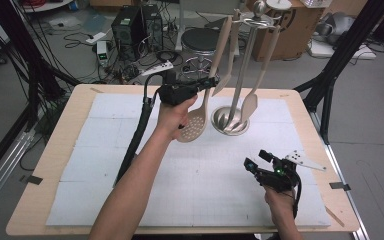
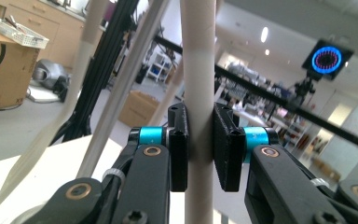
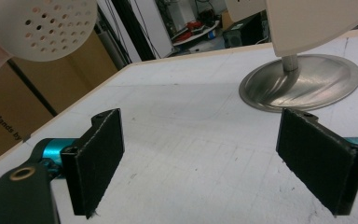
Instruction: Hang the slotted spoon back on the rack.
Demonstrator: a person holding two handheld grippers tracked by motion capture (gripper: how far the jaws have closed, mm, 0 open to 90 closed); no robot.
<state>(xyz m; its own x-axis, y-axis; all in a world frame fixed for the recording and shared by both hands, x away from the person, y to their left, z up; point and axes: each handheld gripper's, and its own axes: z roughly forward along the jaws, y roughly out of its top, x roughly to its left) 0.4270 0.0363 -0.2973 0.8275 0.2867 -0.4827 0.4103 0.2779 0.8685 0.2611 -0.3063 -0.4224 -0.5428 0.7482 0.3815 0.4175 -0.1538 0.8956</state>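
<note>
Left tool (image 2: pixel 200 147): clamped on the round handle of a beige plastic slotted spoon (image 1: pixel 194 120), perforated bowl hanging low, lifted above the white padded surface (image 1: pixel 130 165) beside the steel utensil stand (image 1: pixel 240 75). Right tool (image 3: pixel 214 163): jaws wide, empty.

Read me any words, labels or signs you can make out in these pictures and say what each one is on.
"Your Hands by": printed on the cardboard box in the right gripper view, cut off at the picture's edge.
"F" inside a black ring: on the cardboard box in the left gripper view, only partly seen.
No other text is readable.
</note>
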